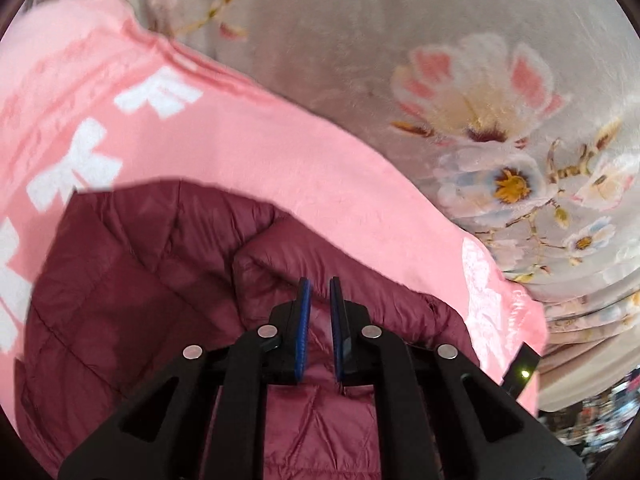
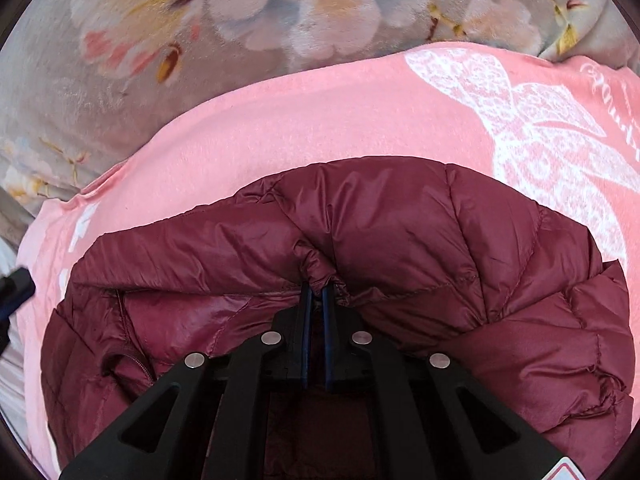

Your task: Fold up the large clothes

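Note:
A maroon quilted puffer jacket (image 1: 152,264) lies on a pink cloth (image 1: 248,152) with white prints. My left gripper (image 1: 319,285) hovers over the jacket with its blue pads a small gap apart; no fabric shows between them. In the right wrist view the jacket (image 2: 400,232) fills the lower frame, folded over in puffy layers. My right gripper (image 2: 316,289) is shut on a bunched fold of the jacket, which puckers up right at the fingertips. The pink cloth (image 2: 320,120) spreads beyond the jacket.
A grey plush blanket with large floral print (image 1: 460,100) lies under and beyond the pink cloth, also in the right wrist view (image 2: 200,20). A dark object (image 2: 16,284) pokes in at the left edge. Blurred clutter (image 1: 592,424) shows at the lower right.

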Demonstrator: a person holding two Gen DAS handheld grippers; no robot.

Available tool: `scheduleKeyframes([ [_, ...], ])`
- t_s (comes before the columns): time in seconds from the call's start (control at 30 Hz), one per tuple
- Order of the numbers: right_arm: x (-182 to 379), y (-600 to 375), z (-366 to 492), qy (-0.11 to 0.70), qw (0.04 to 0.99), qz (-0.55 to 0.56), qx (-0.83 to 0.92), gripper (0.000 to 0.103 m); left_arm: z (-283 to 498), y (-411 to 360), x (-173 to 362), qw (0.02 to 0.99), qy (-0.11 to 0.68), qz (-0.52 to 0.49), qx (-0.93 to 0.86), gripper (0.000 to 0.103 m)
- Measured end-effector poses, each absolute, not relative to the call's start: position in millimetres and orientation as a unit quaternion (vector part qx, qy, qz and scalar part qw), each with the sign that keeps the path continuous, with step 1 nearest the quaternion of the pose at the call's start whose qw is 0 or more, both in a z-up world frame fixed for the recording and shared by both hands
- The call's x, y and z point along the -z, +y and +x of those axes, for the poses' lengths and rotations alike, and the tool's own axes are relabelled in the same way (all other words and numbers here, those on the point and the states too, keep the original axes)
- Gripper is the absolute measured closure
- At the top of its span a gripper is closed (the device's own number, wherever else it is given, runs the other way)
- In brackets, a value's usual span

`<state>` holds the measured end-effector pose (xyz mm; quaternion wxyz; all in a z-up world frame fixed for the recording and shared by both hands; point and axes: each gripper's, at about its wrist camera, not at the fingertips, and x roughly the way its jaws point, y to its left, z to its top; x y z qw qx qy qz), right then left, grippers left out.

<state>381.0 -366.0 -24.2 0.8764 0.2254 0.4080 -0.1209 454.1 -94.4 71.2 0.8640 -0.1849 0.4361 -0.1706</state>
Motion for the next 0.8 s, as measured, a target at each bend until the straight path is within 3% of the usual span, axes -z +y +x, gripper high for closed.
scheduleKeyframes([
  [0.13,25,-366,379,0.406,0.880,0.216,0.123,0.102,467,-101,-61,0.865,0.442,-0.188,0.147,0.094],
  [0.33,21,-365,377,0.400,0.883,0.219,0.115,0.097,501,-113,9,0.838,0.514,-0.150,0.104,0.093],
  [0.43,2,-354,361,0.375,0.899,0.196,0.113,0.089,496,-110,16,0.850,0.493,-0.142,0.121,0.094],
  [0.6,-31,-330,356,0.331,0.925,0.156,0.103,0.089,482,-121,18,0.880,0.449,-0.090,0.121,0.095],
  [0.8,-5,-335,387,0.375,0.907,0.148,0.123,0.092,479,-117,19,0.884,0.438,-0.102,0.128,0.094],
])
